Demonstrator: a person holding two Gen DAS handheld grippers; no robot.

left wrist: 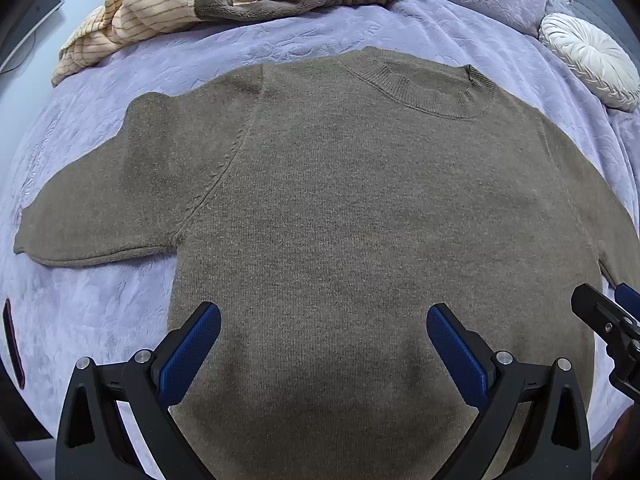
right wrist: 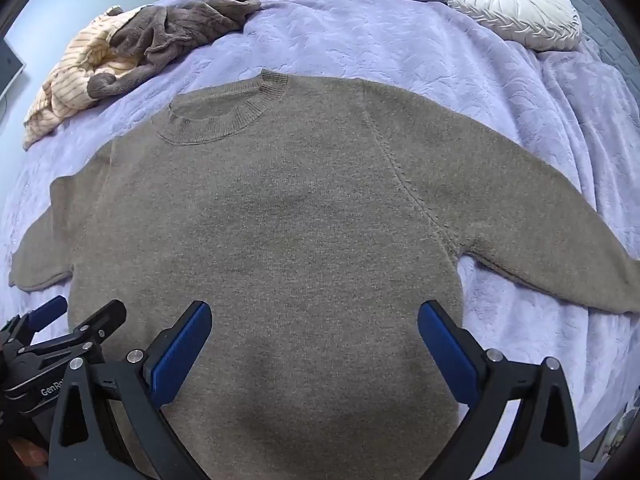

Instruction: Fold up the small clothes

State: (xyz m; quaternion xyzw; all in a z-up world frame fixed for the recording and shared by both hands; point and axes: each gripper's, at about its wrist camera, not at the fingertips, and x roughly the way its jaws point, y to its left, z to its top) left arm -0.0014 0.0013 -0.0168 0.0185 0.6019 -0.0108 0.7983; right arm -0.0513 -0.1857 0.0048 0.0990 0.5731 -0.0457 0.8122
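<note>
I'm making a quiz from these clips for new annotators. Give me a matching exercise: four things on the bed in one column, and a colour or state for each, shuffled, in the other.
Things:
1. sweater
2. round cushion
3. bedspread
4. pile of clothes

Descriptions:
A. lilac, with an embossed pattern
B. crumpled, striped cream and brown
C. white, pleated
D. olive-brown, spread flat with sleeves out

Pairs: 1-D, 2-C, 3-A, 4-B
</note>
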